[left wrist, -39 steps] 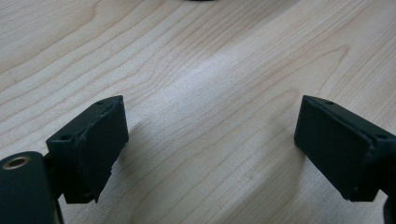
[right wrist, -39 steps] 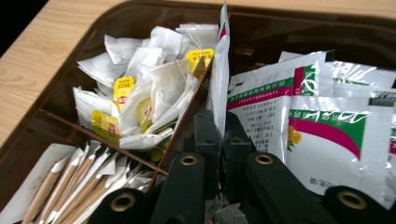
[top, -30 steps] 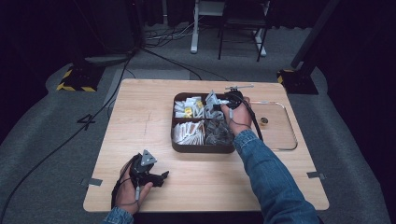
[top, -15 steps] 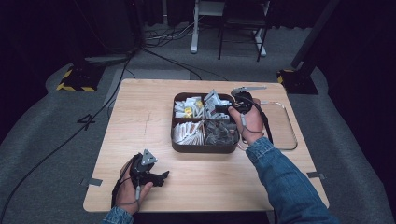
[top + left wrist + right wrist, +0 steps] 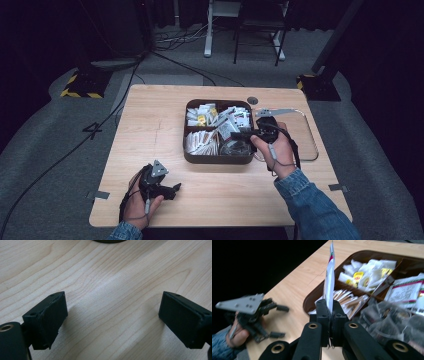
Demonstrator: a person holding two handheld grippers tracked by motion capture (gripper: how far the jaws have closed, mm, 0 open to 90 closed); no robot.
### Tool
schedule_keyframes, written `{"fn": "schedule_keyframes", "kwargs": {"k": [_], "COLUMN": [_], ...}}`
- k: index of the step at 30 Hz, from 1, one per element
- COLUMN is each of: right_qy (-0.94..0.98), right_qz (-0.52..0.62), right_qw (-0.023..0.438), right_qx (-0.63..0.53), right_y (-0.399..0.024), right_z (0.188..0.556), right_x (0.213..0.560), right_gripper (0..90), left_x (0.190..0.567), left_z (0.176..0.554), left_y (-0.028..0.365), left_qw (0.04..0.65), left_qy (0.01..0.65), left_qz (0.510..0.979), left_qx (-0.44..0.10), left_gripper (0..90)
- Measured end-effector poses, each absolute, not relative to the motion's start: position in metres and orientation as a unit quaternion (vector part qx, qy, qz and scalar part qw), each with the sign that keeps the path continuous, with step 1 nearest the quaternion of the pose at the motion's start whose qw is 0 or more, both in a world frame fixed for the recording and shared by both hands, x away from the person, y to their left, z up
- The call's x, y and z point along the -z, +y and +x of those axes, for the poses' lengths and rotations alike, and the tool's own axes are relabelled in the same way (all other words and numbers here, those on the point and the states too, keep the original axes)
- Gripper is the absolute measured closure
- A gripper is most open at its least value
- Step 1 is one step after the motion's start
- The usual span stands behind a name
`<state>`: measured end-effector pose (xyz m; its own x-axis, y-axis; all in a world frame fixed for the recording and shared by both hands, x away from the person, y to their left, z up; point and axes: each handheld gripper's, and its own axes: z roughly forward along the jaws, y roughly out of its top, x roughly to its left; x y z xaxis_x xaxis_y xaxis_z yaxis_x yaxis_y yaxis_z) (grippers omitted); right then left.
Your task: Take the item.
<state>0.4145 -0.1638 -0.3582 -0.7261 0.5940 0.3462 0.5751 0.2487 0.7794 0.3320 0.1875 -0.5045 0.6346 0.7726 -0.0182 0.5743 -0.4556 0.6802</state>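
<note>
Right tongs point(image 5: 329, 315): clamped on a white sachet point(image 5: 329, 277), held upright above the brown tray point(image 5: 215, 159).
Left tongs point(image 5: 112, 317): apart, resting over bare counter point(image 5: 105, 272).

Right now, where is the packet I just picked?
In the right gripper view the packet stands on edge, pinched in the right gripper, above the brown tray's near-left rim.

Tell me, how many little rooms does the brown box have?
4: white packets back left, striped packets back right, sticks front left, clear bags front right. The right tool hovers above, pinching one packet.
</note>
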Motion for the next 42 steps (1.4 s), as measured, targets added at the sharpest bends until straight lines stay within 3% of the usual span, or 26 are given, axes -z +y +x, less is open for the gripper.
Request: {"fn": "schedule_keyframes", "kwargs": {"k": [15, 42], "right_qy": [0.8, 0.861], "right_qz": [0.335, 0.312], "right_qw": [-0.014, -0.041], "right_qx": [-0.497, -0.401], "right_y": [-0.161, -0.139], "right_z": [0.355, 0.321], "right_x": [0.382, 0.432], "right_gripper": [88.2, 88.1], "left_x": [0.504, 0.505], "left_z": [0.332, 0.332], "left_y": [0.188, 0.188], "left_qw": [0.333, 0.334], "left_qy": [0.4, 0.401], "left_qz": [0.841, 0.84], "left_qx": [-0.149, -0.148], "left_gripper": [8.8, 8.8]}}
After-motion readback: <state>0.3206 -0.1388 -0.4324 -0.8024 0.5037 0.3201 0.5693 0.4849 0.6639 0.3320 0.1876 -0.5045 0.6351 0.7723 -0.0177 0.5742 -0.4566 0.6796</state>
